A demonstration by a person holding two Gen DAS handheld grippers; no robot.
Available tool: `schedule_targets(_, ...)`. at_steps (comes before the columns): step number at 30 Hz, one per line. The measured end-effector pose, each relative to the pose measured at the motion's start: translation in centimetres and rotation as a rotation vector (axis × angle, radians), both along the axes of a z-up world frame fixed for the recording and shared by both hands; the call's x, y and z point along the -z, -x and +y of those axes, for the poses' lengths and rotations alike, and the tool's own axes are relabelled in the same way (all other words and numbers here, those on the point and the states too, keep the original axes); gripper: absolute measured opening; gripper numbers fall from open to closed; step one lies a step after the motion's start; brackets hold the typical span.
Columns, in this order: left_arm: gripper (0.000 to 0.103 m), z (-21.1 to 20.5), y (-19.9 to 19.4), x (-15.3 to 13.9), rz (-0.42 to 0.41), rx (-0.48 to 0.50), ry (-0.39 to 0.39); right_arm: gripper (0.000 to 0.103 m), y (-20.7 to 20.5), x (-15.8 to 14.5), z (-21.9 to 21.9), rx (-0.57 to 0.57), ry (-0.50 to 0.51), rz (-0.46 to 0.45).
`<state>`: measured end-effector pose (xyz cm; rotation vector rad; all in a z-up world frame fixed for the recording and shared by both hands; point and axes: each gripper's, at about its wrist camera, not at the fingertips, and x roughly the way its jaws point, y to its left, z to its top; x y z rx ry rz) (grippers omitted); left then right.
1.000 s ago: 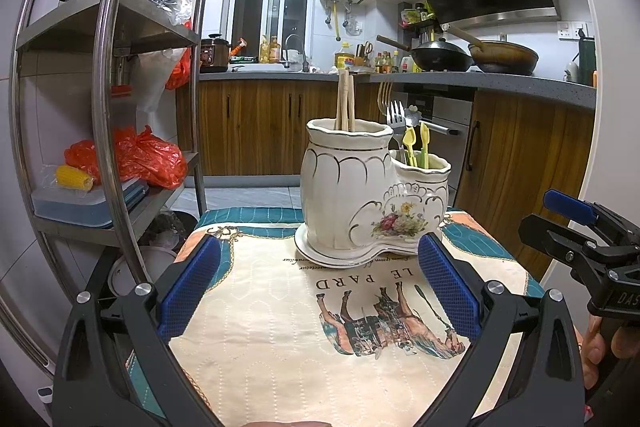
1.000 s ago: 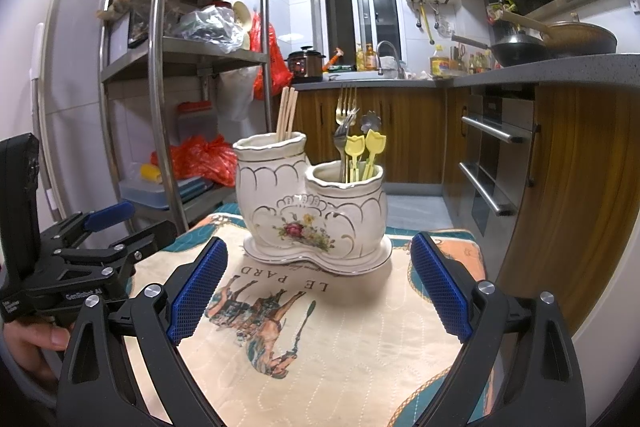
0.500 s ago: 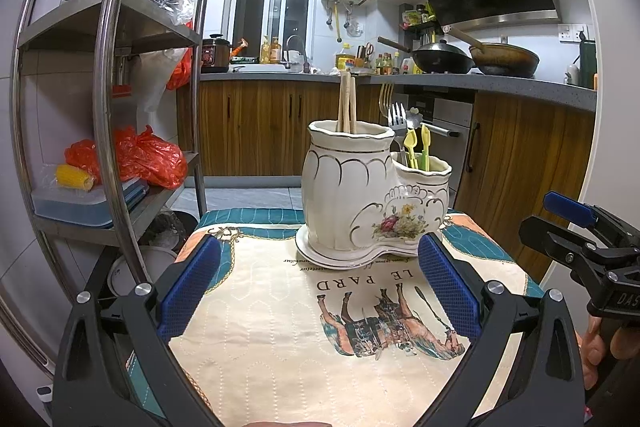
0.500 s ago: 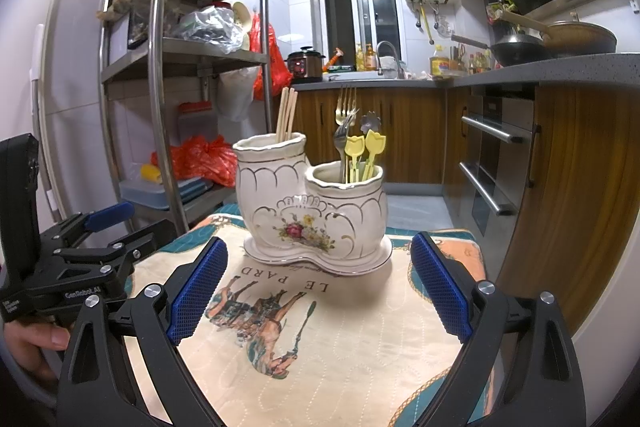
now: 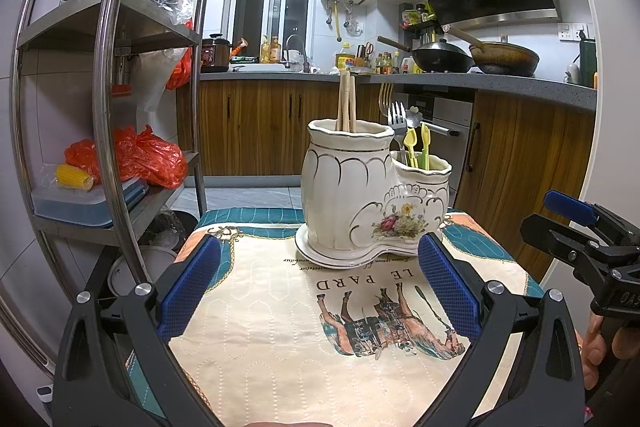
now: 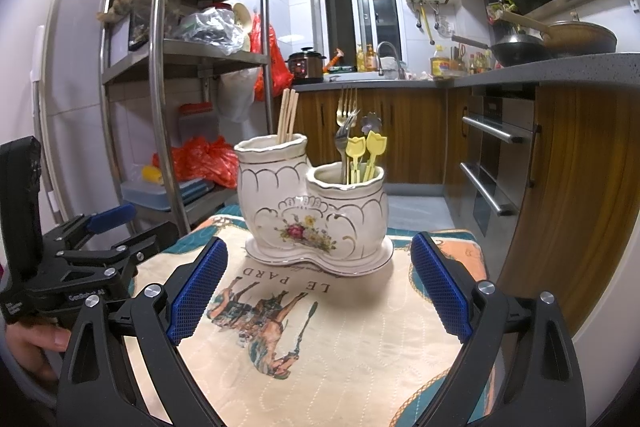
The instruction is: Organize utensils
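Note:
A white ceramic double utensil holder (image 5: 372, 195) (image 6: 316, 203) with a flower print stands at the far middle of the table. Its taller cup holds wooden chopsticks (image 5: 346, 103) (image 6: 289, 115). Its shorter cup holds metal forks (image 5: 396, 123) (image 6: 346, 119) and small yellow picks (image 5: 416, 147) (image 6: 366, 155). My left gripper (image 5: 320, 287) is open and empty, hovering in front of the holder. My right gripper (image 6: 320, 287) is open and empty, also in front of it. Each gripper shows at the edge of the other's view, the right one (image 5: 588, 239) and the left one (image 6: 96, 247).
A cloth with a horse print and "LE PARD" lettering (image 5: 320, 327) (image 6: 320, 327) covers the table. A steel shelf rack (image 5: 120, 107) (image 6: 160, 87) with bags and boxes stands to the left. Wooden kitchen cabinets (image 5: 520, 163) and an oven (image 6: 492, 163) stand to the right.

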<state>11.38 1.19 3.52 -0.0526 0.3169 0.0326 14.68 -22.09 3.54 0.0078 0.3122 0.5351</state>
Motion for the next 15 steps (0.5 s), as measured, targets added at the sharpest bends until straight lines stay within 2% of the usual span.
schedule_targets(15,0.098,-0.08,0.06,0.16,0.004,-0.005,0.01,0.093,0.02,0.01,-0.04,0.001,0.001,-0.002)
